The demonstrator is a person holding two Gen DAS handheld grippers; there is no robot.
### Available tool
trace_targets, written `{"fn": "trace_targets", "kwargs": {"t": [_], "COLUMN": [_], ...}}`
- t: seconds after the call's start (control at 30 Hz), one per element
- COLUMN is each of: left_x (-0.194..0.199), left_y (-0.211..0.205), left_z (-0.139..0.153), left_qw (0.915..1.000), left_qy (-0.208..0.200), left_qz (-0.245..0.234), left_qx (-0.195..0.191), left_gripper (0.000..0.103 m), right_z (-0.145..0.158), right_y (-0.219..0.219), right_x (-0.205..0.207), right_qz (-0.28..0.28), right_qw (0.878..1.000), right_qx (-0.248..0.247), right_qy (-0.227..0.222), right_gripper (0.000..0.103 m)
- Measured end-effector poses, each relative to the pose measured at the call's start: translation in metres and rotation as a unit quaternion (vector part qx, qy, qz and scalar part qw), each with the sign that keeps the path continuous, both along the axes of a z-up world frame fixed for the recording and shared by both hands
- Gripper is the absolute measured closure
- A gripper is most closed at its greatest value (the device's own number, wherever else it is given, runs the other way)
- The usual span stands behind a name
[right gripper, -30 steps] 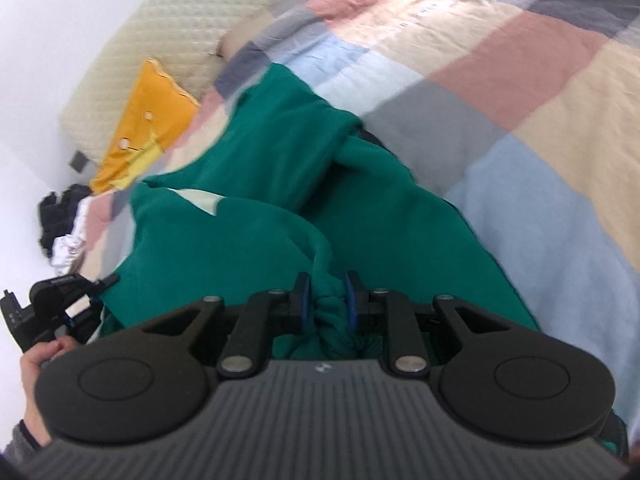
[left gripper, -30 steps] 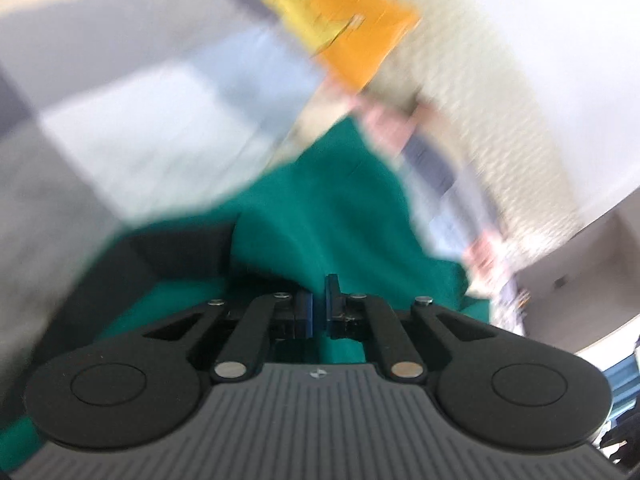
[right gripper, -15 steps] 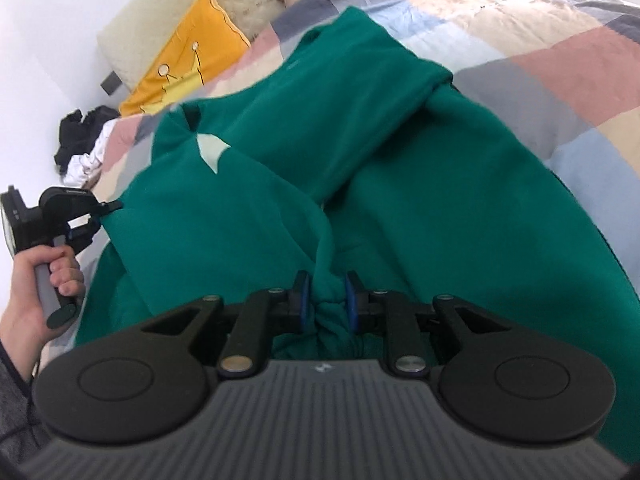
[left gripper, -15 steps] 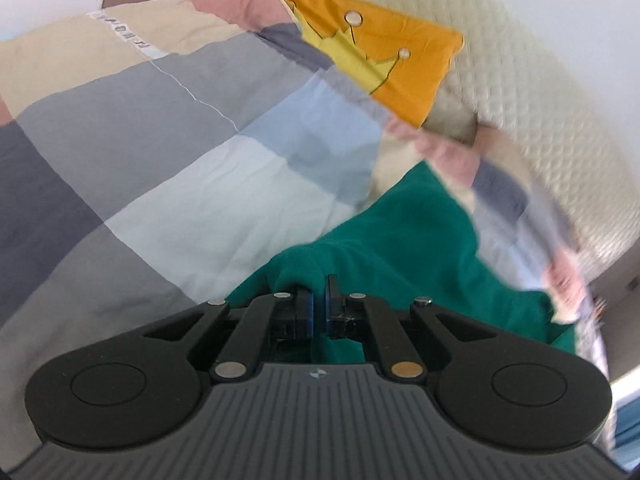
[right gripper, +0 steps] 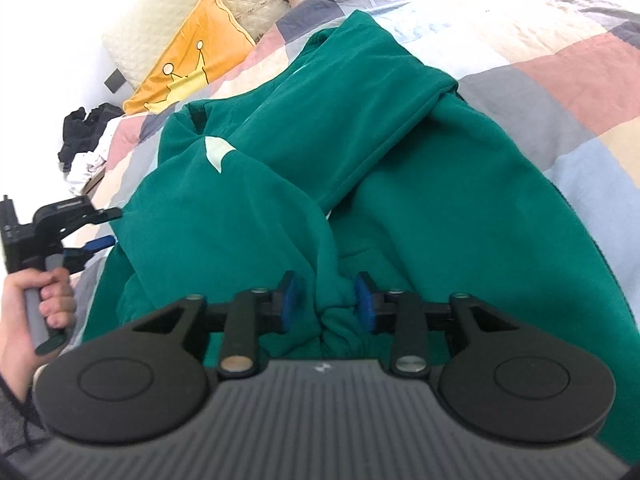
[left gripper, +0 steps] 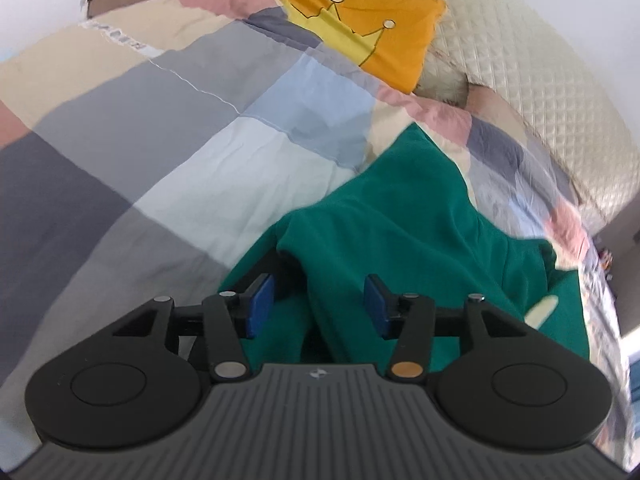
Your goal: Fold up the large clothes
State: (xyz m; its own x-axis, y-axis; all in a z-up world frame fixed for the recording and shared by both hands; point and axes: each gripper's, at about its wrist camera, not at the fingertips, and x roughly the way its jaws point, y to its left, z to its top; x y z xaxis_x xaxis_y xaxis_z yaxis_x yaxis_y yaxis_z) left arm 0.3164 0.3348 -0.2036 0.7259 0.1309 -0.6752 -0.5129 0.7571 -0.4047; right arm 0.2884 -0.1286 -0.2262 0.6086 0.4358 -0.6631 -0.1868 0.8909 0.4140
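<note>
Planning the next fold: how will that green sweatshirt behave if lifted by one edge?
Probably floppy: the green sweatshirt lies in soft rolls and bunches on the patchwork quilt. Likely fairly heavy for cloth, since its folds look thick. The bunch between the right gripper pads suggests it gathers rather than slides.

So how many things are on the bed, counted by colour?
Green: 1, the sweatshirt
Orange: 1, the crown pillow
Cream: 1, the quilted pillow
Total: 3 on the checked bedspread
</note>
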Motion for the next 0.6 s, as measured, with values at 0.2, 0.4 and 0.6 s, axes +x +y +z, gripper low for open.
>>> {"fn": "trace_targets", "kwargs": {"t": [0.2,0.4,0.6], "left_x": [-0.041,-0.086,-0.125], "left_y": [-0.038,-0.082,-0.109], "left_z": [0.022,0.039,0.048], "left_qw": [0.9996,0.9948,0.9872], "left_qy": [0.005,0.016,0.049], "left_qz": [-0.025,-0.083,-0.134], "left_qx": [0.016,0.058,0.071], "left_gripper": [0.047,0.045,0.038], "right_z": [0.015,0.028,0.034], "right_y": [-0.005,-0.017,-0.033], "right_x": [-0.011,-0.026,-0.032], "right_qz": [0.008,0.014,0.001], "right_qw": [1.000,0.999,1.000], "right_qx": [0.001,0.005,0.018], "right_qy": [-0.019,-0.030,-0.007], "right_gripper": [0.018,0.014,0.014]}}
